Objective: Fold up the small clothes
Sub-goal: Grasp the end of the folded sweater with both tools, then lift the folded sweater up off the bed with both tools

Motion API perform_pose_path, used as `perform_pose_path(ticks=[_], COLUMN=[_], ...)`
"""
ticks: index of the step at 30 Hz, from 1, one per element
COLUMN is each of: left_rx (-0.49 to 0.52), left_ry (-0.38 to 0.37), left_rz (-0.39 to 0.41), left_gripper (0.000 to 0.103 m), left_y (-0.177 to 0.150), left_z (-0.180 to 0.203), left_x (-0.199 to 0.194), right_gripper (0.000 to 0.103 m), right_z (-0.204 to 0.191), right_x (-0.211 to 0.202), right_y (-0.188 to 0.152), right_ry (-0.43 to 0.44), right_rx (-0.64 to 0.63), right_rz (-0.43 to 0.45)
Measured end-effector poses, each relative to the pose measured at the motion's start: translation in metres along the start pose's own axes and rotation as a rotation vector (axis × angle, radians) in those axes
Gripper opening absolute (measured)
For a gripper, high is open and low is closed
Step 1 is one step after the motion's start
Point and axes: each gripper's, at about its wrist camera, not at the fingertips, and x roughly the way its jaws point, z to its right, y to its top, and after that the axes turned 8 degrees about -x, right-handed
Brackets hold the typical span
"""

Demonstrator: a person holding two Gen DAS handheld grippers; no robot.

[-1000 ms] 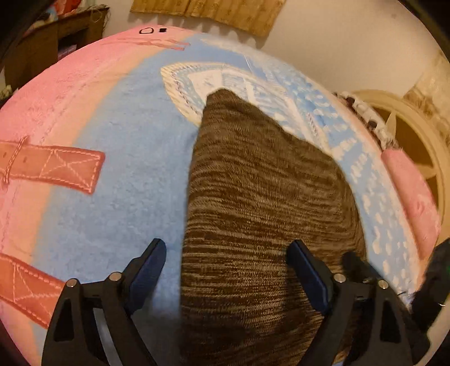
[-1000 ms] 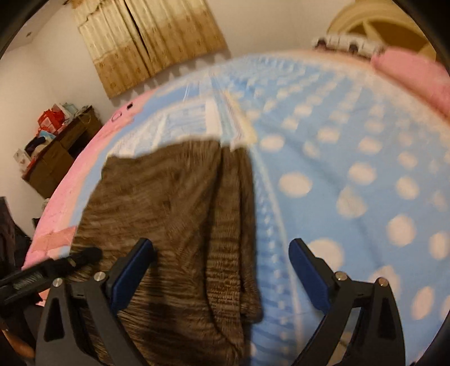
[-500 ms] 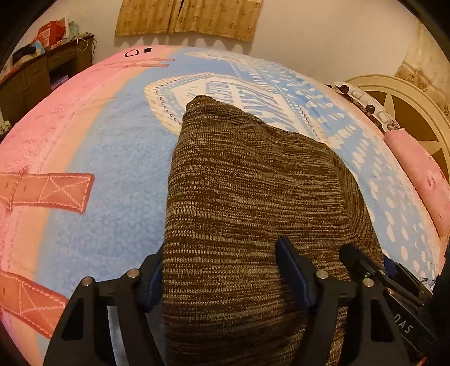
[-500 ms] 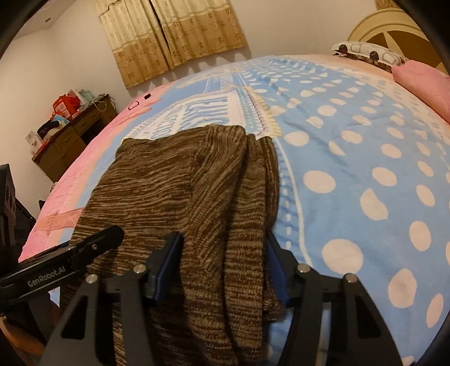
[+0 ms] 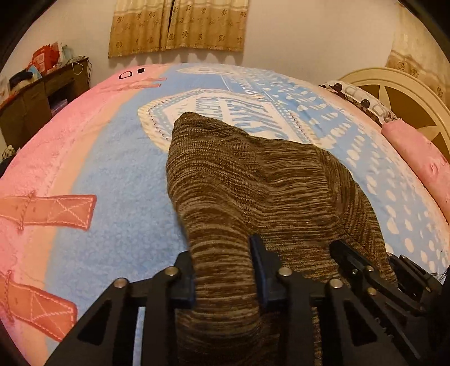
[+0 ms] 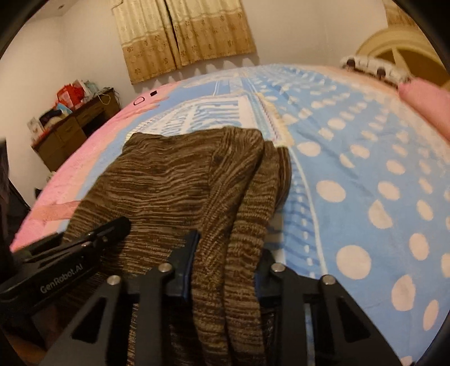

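A brown striped knit garment (image 5: 253, 183) lies on the bed, its near edge lifted and bunched. My left gripper (image 5: 223, 270) is shut on the garment's near left edge. The right gripper's black body (image 5: 374, 281) shows at the lower right of the left wrist view. In the right wrist view the same garment (image 6: 168, 180) lies folded with stacked layers on its right side. My right gripper (image 6: 225, 261) is shut on the garment's near right edge. The left gripper's body (image 6: 70, 253) shows at the lower left there.
The bed carries a pink and blue blanket (image 5: 112, 174) with white dots (image 6: 365, 183). A pink pillow (image 5: 416, 163) and cream headboard (image 5: 393, 93) are at the right. A wooden desk (image 5: 36, 98) with clutter stands at the left, curtains (image 5: 180, 25) behind.
Both grippers have closed from wide open onto the garment's near edge. The near edge has lifted and bunched up, and the cloth now pulls into ridges toward the fingers.
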Motion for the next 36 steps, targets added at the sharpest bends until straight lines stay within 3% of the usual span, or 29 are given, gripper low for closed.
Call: perform_pose_path(ticks=[3,13,21,25,27,28,29,31,33,36], left_rx=[-0.015,-0.014,0.051,0.065,0.044,0.026,0.004,-0.039,-0.071,-0.122], left_ry=[-0.003,-0.026,-0.058,-0.075,-0.068,-0.07,-0.084,-0.106,-0.116,-0.143], left_rz=[-0.007,-0.052,-0.09,-0.086,-0.087,-0.096,-0.103,-0.118,-0.141,-0.204], left_gripper=[0.025,0.024,0.025,0.034,0.042,0.044,0.045,0.053,0.061,0.061], left_y=[0.001,-0.028,-0.075,-0.085,-0.08,-0.077,-0.072,-0.061,-0.054,-0.055], left_z=[-0.003,-0.005,-0.003,-0.01,-0.017,-0.02,-0.023,-0.028,-0.031,-0.035], left_x=[-0.008,-0.045,-0.082,-0.091,-0.089,-0.087,-0.085,-0.078,-0.067,-0.049], right_gripper=[0.028,0.027,0.027,0.028,0.035,0.045,0.064,0.09,0.091,0.09], right_z=[-0.005,-0.023,-0.01,-0.009,-0.008,-0.005,0.0,0.007,0.014,0.021], right_x=[-0.006,-0.057,-0.089,-0.099,-0.102,-0.103,-0.105,-0.106,-0.102,-0.076], right_y=[0.0,-0.016,-0.056,-0.082,-0.087,-0.087,-0.085,-0.078,-0.068,-0.053], right_ry=[-0.027,-0.001,0.108,0.12,0.122,0.112,0.108,0.11,0.101,0.139], right_rx=[-0.014,0.002,0.151,0.153,0.156,0.172,0.2,0.241,0.247,0.277], right_rz=[0.023,0.099,0.036,-0.018,-0.02,-0.012,-0.001,0.028,0.051,-0.002])
